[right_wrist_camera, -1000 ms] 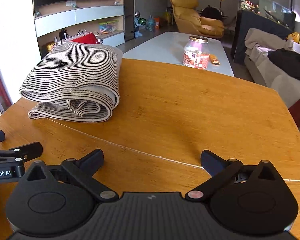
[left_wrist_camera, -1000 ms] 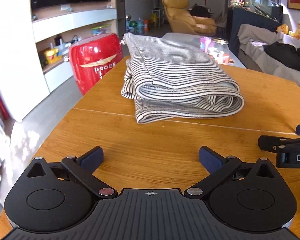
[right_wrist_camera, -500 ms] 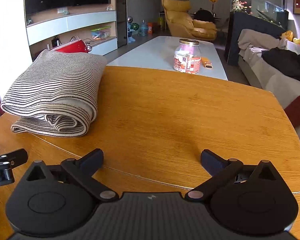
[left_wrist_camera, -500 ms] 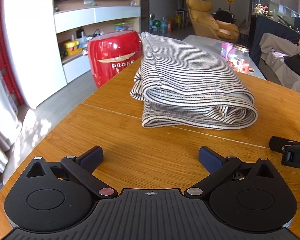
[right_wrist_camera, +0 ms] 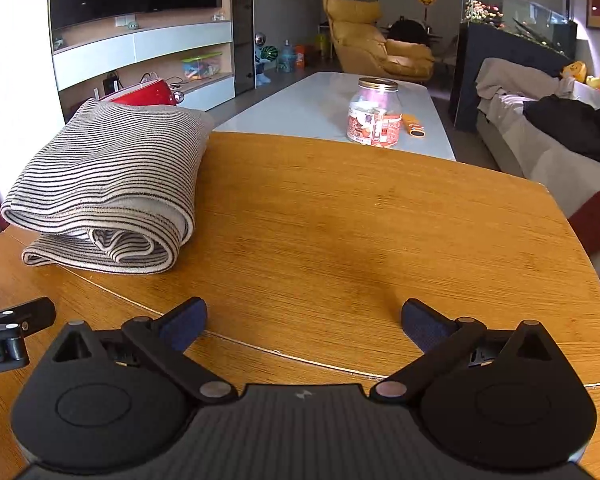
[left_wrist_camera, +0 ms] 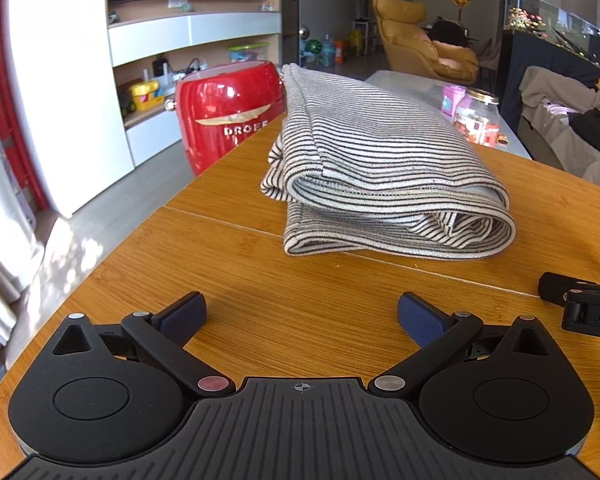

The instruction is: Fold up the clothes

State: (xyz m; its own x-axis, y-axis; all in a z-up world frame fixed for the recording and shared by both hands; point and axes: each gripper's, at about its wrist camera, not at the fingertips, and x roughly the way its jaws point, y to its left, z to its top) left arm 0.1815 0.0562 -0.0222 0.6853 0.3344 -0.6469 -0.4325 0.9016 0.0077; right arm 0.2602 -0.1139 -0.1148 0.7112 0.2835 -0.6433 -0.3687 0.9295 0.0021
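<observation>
A black-and-white striped garment [left_wrist_camera: 380, 168] lies folded in a thick bundle on the wooden table [left_wrist_camera: 260, 288]; it also shows at the left of the right wrist view [right_wrist_camera: 112, 184]. My left gripper [left_wrist_camera: 302, 316] is open and empty, low over the table, short of the bundle's near edge. My right gripper [right_wrist_camera: 304, 320] is open and empty over bare wood, to the right of the bundle. Each gripper's side shows at the edge of the other's view.
A red appliance [left_wrist_camera: 228, 112] stands beyond the table's left edge. A glass jar [right_wrist_camera: 374, 118] sits on a white low table [right_wrist_camera: 324, 104] behind. A sofa with clothes [right_wrist_camera: 560, 128] is at the right. The table's left edge [left_wrist_camera: 100, 276] drops to the floor.
Both grippers have shifted slightly, so the bundle sits a little differently in each view. Both stay open and empty. The garment has not moved.
</observation>
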